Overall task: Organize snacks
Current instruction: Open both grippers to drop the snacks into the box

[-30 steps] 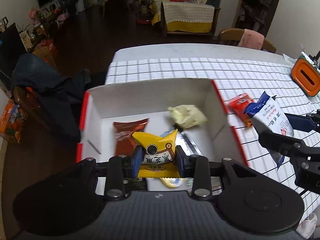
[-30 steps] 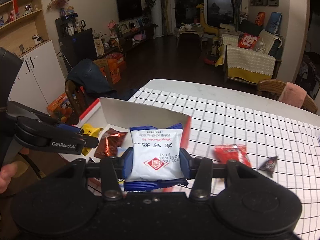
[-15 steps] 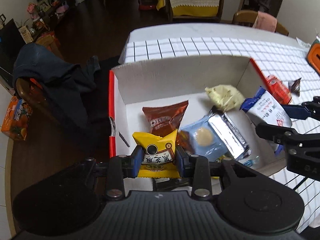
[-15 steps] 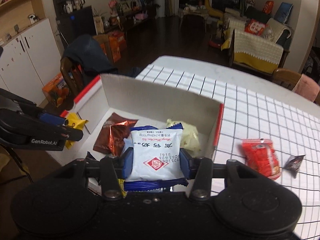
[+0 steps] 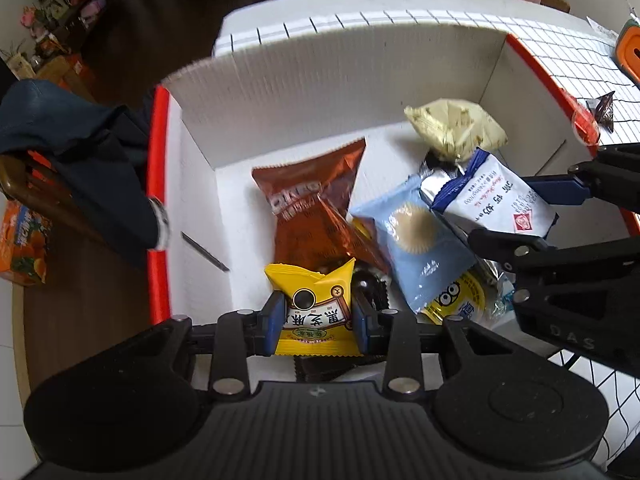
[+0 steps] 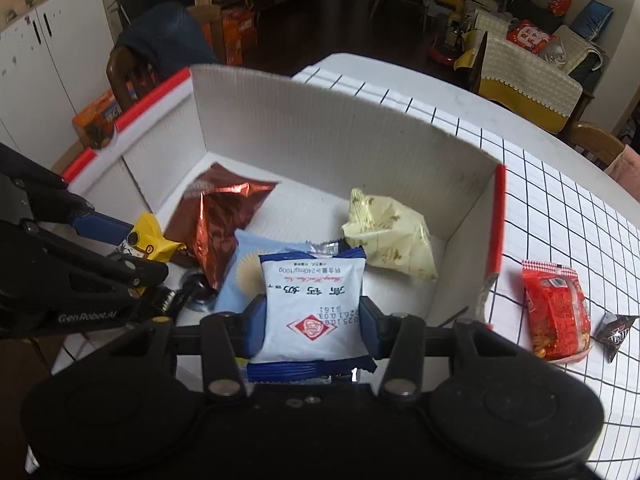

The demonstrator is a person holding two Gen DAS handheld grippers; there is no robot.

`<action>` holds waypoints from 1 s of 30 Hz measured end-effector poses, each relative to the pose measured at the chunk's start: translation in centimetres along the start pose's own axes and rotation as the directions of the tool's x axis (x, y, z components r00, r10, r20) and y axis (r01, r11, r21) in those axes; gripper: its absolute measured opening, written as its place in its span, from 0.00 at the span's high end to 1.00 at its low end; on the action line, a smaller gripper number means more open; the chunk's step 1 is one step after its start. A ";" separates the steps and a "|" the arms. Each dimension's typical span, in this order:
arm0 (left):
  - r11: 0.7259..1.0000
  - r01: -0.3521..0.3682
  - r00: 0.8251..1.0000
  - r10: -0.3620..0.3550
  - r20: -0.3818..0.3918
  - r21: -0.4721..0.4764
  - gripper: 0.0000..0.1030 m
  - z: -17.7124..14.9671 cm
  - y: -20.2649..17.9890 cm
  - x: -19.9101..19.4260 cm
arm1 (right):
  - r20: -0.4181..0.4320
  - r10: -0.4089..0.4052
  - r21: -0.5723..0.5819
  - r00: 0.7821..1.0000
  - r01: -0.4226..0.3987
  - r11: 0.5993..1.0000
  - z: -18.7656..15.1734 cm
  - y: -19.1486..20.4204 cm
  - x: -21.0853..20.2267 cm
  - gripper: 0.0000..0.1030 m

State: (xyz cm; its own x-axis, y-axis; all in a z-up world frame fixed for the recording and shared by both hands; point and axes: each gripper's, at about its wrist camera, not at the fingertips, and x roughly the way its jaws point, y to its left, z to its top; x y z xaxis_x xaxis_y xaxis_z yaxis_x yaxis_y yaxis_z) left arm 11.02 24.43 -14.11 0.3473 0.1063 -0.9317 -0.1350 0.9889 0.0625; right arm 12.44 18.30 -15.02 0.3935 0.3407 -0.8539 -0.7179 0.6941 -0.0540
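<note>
We hold two snack packets over the open white cardboard box (image 5: 332, 80) with the red-edged flaps, which sits on the grid-patterned tablecloth (image 6: 560, 216). Our left gripper (image 5: 315, 316) pinches a small yellow packet (image 5: 310, 304) between its blue pads — the packet hangs above the near left part of the box, just over a dark round wrapper that we cannot make out well. Our right gripper (image 6: 312, 320) is clamped on a white packet with blue ends (image 6: 312, 304), a red diamond mark on its face, and it hangs above the near middle of the box.

Inside the box lie several snacks. A shiny brown foil packet (image 5: 316, 196) rests left of centre, a pale blue packet with a round biscuit picture (image 5: 416, 232) lies just right of it and partly under the white packet, and a pale yellow-green crumpled packet (image 5: 456, 128) sits near the far right corner. A yellow cartoon-eyed snack (image 5: 456, 300) peeks from under the pale blue one.

Outside the box, on the cloth to the right, lie a red packet (image 6: 556, 308) and — just beside it — a small dark wrapper (image 6: 614, 332). An orange object (image 5: 630, 54) stands at the far right edge of the table.
</note>
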 end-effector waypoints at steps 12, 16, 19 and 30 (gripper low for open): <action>1.000 0.002 1.000 -0.002 -0.011 -0.021 0.67 -0.1 0.0 1.2 | -0.030 -0.006 -0.029 1.000 0.005 1.000 -0.5 0.6 1.5 0.54; 0.999 0.009 1.000 -0.009 -0.007 -0.035 0.65 0.0 0.1 0.7 | -0.021 0.015 -0.023 1.000 -0.015 1.000 -0.4 0.6 0.8 0.53; 0.999 0.027 1.000 -0.027 0.001 -0.046 0.60 -0.1 0.1 0.2 | -0.010 0.029 -0.014 1.000 -0.030 0.999 -0.3 0.6 -0.1 0.51; 0.998 0.039 0.995 -0.034 0.093 -0.051 0.47 -1.1 -0.8 -4.0 | 0.070 0.064 0.066 0.995 -0.069 0.995 -0.8 -0.6 -5.0 0.50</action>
State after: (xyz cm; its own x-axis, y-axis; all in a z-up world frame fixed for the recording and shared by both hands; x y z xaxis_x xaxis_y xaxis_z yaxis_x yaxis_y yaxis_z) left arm 8.75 23.05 -10.81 0.4362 0.0817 -0.8961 -0.1689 0.9856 0.0076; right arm 10.45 15.65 -11.11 0.3860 0.4282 -0.8171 -0.7039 0.7092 0.0391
